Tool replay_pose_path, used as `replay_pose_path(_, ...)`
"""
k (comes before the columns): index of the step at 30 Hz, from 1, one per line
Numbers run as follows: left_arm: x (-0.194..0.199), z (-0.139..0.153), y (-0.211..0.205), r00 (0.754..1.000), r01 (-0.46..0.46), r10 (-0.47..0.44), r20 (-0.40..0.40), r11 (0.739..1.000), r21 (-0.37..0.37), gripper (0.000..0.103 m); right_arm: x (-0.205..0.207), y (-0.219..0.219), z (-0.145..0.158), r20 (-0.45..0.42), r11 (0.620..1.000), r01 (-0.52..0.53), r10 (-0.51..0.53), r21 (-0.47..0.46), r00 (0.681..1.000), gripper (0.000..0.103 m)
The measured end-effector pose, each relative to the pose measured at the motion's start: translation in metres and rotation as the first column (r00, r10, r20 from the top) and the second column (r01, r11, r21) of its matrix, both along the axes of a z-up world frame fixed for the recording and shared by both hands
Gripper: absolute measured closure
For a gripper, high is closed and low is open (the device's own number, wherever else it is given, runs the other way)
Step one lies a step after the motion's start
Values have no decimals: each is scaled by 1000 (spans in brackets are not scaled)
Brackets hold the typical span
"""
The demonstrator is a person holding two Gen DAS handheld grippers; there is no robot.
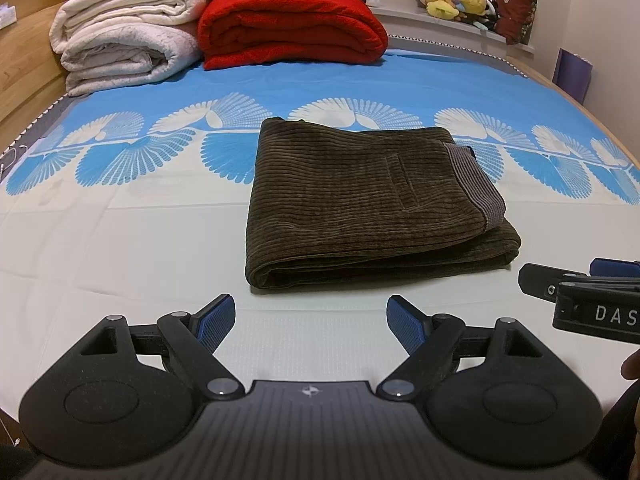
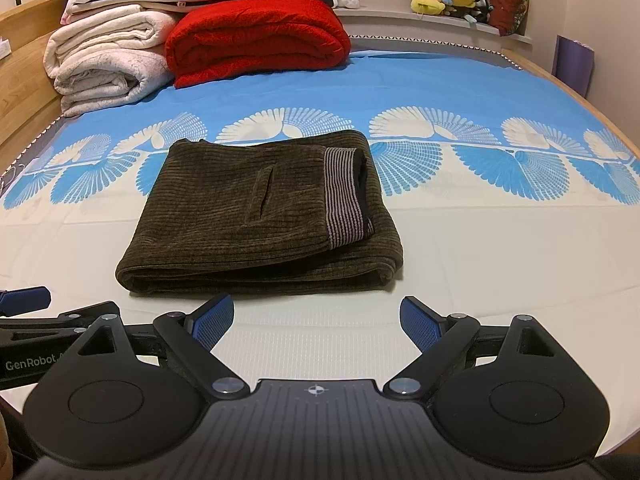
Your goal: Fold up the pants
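Left hand-held gripper (image 1: 311, 322): matte black plastic body w/ ribbed centre, small crosshair mark, round silver pivot screws, blue textured pads (image 1: 216, 320). Right hand-held gripper (image 2: 316, 322): same build; white "DAS" lettering on its side in left view.

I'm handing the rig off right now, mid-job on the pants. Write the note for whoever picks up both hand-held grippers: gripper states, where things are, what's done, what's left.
Left hand-held gripper: open, empty, hovering over the bed sheet just short of the pants.
Right hand-held gripper: open, empty, beside the left one, also short of the pants.
Pants: brown corduroy, lying on the sheet as a compact folded stack, striped waistband on top at the right. Neither gripper touches them.
Done: the folding looks complete.
Left: probably nothing but a check; the lower layers stick out a little past the top layer on the right, so square that edge if wanted.
Folded blankets at the far end are not part of the job.
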State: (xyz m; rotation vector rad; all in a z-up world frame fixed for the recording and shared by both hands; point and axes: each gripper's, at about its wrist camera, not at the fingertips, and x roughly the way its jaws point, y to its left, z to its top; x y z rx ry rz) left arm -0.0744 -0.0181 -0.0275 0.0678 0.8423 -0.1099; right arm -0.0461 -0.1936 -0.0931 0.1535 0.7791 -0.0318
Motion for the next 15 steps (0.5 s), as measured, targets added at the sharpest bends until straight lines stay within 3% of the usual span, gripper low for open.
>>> replay_pose_path(15, 0, -1, -2, 1000, 14, -14, 5, 1000, 1, 16, 1, 0, 1, 0, 1000, 1, -1, 0, 1000, 12)
